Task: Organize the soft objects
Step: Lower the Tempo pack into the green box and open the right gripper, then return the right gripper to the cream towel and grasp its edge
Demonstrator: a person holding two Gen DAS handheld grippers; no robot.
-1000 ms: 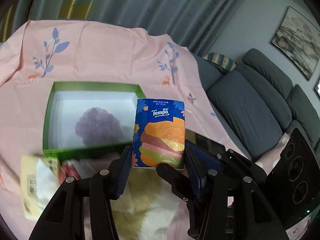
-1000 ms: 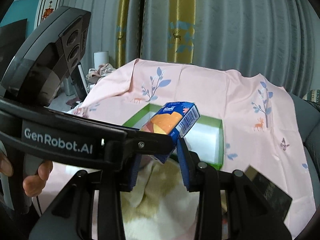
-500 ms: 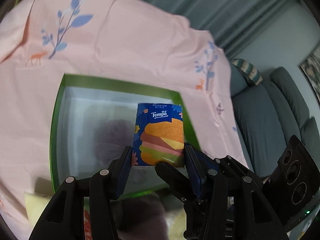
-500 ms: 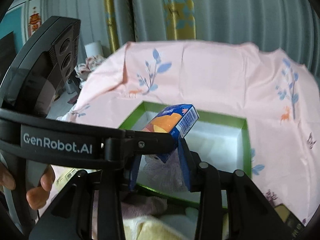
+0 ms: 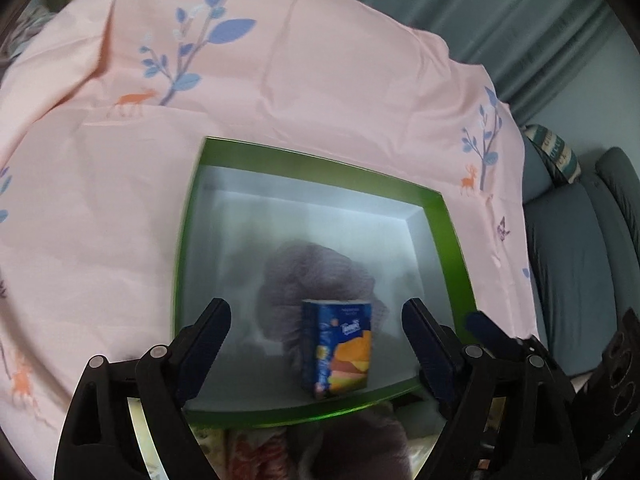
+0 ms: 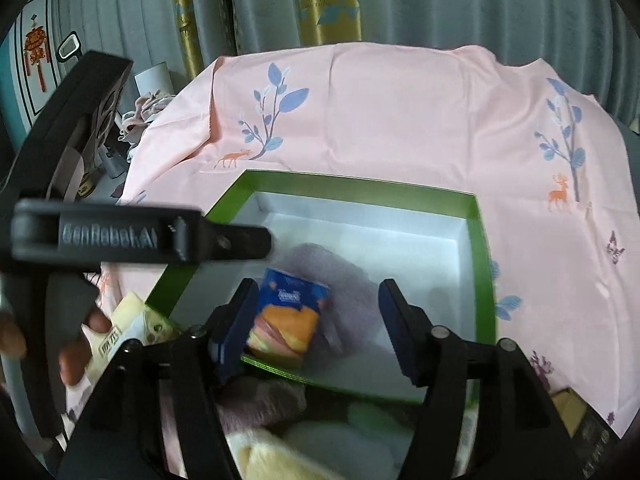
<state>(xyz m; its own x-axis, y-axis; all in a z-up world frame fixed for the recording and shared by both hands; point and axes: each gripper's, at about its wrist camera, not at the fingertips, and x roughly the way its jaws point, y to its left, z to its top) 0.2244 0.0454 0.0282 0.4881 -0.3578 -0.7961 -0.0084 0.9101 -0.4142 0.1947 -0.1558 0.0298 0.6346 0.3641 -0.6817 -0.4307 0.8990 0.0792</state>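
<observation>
Inside the green box (image 5: 452, 236), at its near edge, the tissue pack (image 5: 338, 348) is sitting free, and I am looking down at it through the left gripper (image 5: 316, 316), whose jaws are spread wide apart with nothing between them. The pack is showing its blue top and burger print, and it is standing against the purple soft item (image 5: 316, 276) that is lying on the white floor of the box. From the left wrist view the pack looks upright; from the right wrist view it is leaning a little, so I cannot tell exactly how it is resting.

On the right side I am holding the right gripper (image 6: 318, 304) over the near rim of the box (image 6: 478, 240), its jaws also wide apart and gripping nothing. The tissue pack (image 6: 290, 314) is appearing just beside the left blue pad in that view, though I cannot tell whether they are touching. The body of the left gripper (image 6: 132, 236) is crossing the left of the right wrist picture, with the hand (image 6: 76, 344) wrapped around its handle.

The box is sitting on the pink cloth (image 5: 280, 92) printed with blue trees and orange deer. Nearer than the box, a heap of other soft things is showing: a cream plush piece (image 6: 280, 456) and a mauve cloth (image 6: 260, 404), both blurred.
</observation>
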